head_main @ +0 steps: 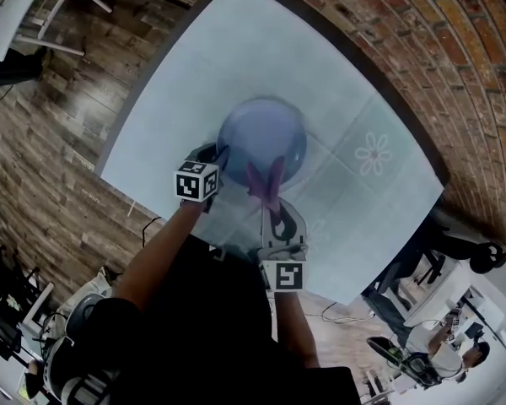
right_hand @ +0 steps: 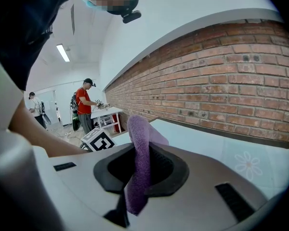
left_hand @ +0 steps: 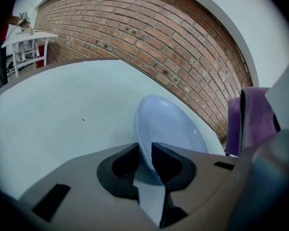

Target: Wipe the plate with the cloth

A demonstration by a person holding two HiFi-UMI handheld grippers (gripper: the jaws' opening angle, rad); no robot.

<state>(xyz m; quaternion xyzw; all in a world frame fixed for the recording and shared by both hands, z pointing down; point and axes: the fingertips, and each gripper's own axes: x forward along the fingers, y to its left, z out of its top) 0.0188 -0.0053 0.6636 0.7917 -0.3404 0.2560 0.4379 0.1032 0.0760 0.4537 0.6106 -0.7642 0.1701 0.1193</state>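
We see a table (head_main: 194, 83) under a pale blue cover, with a white flower print (head_main: 374, 154) toward its right side. A red brick wall (left_hand: 149, 37) runs behind it, and wood-plank flooring (head_main: 59, 116) lies to the left. Farther off, a person in a red shirt (right_hand: 85, 110) stands at a small white table (right_hand: 106, 113), beneath a ceiling strip light (right_hand: 63, 53).

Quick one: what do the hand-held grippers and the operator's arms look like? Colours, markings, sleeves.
The left hand-held gripper and the right hand-held gripper match: light grey shells, black pads in a black recess, dark slots alongside. Each carries a white cube with black square markers. No cables show. The person wears a dark top; forearms are bare.
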